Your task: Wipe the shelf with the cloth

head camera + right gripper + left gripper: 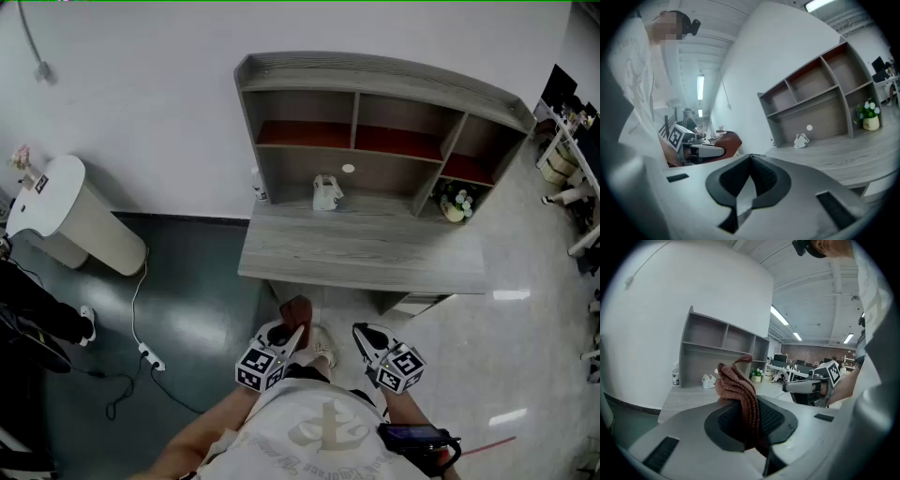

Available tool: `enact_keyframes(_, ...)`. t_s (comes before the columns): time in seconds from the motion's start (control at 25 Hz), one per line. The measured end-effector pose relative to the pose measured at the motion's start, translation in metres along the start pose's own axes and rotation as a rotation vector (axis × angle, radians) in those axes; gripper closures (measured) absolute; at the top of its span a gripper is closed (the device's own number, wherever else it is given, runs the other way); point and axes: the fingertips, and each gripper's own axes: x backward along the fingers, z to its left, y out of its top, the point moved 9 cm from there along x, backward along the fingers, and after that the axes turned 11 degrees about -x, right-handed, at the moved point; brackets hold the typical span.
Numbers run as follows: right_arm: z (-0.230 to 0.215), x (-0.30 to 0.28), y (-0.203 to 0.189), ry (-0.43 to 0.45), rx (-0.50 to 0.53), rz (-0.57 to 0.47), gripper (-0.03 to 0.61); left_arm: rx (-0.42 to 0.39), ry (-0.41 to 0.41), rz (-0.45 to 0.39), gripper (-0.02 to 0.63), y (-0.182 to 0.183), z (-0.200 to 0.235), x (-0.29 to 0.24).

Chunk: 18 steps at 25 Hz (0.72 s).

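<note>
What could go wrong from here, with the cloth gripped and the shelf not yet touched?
1. The bottle and the white object stand against the shelf; a sweep along there could knock them over.
2. The plant sits in the lower right compartment and may tip if that is wiped.
3. The left gripper holds the cloth bunched, so it may slip under pressure.

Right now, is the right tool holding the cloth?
No, the cloth is clamped in the left tool, while the right tool is shut on nothing.
</note>
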Motion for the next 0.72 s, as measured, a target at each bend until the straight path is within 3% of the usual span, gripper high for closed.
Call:
enact_keyframes(0.4,0.007,-0.017,-0.005,0.048,0.001,0.017,0.575,0.054,0.069,0.025,0.545,-0.020,0.004,0.028)
enact_keyframes(0.72,0.001,-0.019,0.003,0.046,-0.010,0.001,0.574,0.063,0.091,0.012,0.545,-0.014,0.009,0.023)
